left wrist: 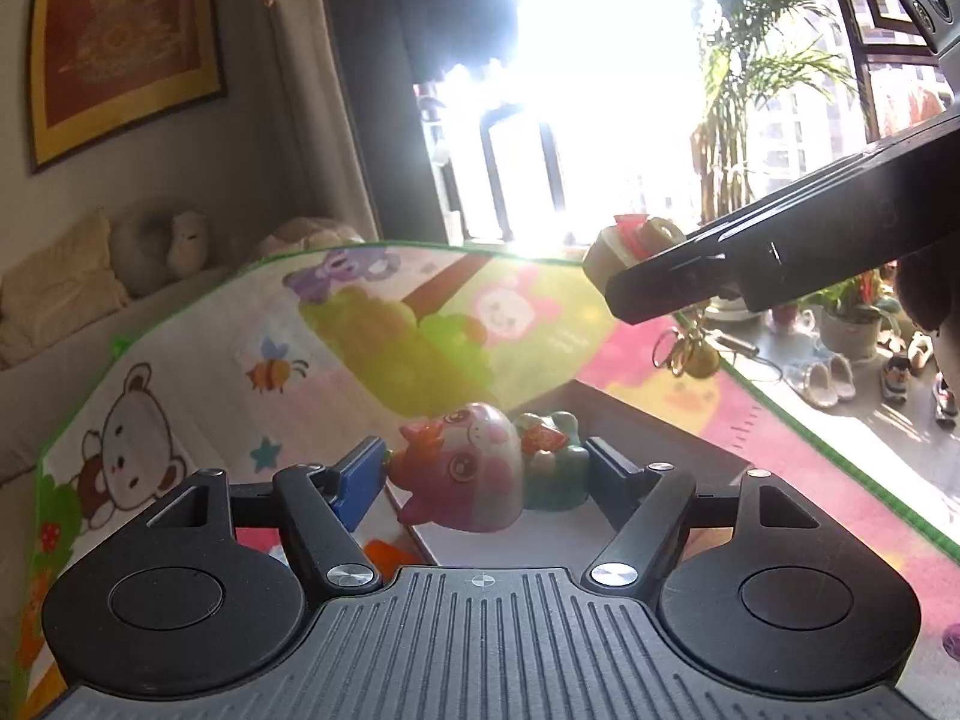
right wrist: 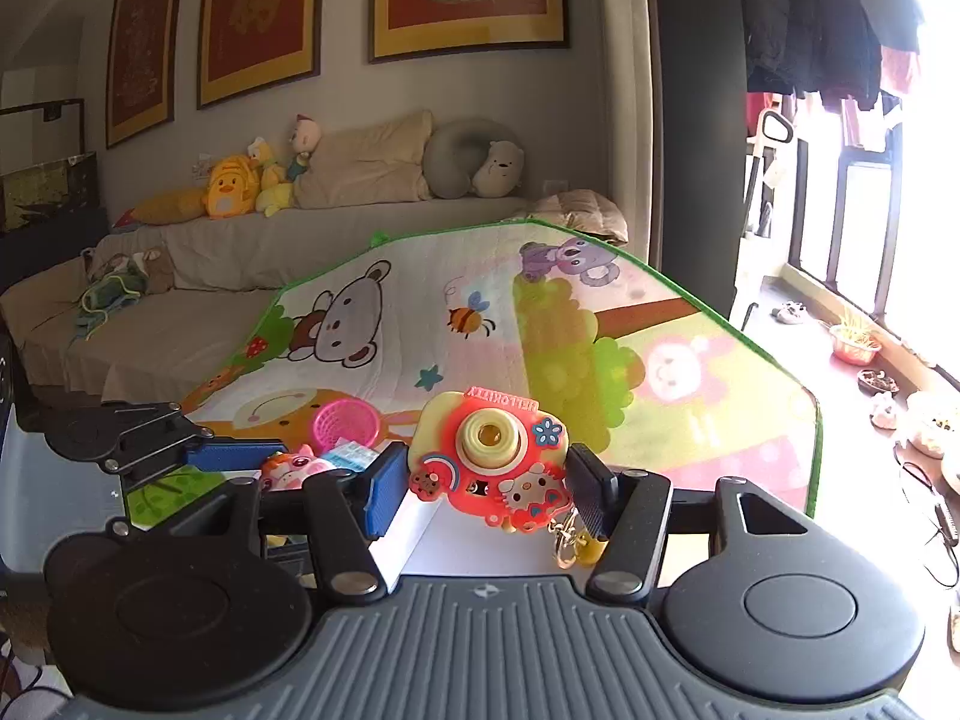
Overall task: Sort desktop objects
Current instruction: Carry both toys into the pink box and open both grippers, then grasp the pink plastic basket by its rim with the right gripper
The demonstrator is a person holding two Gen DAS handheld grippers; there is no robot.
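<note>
Glare from the window washed out much of the left wrist view; the far edge of the cartoon play mat point(left wrist: 198, 360) faded into it, and the right gripper point(left wrist: 624, 276) crossed the upper right with only one dark finger plainly visible, its load half hidden behind that finger. In the right wrist view the white tray point(right wrist: 414, 528) showed only as a corner wall and a strip of floor between the fingers; the rest lay beneath the gripper body.

The left gripper point(left wrist: 486, 468) was closed on the pink figure toy point(left wrist: 474, 468), the blue pads pressing its two sides, the toy lying tilted between them above the grey-walled tray point(left wrist: 654, 420) (its contents could not be made out). The right gripper point(right wrist: 486, 474) held the red toy camera point(right wrist: 489, 456) between its pads, lens facing the wrist camera, a keyring clip point(right wrist: 567, 537) dangling under it over the tray. A pink basket point(right wrist: 347, 423) stood on the mat point(right wrist: 690, 420) beyond the left gripper's finger point(right wrist: 234, 455).
</note>
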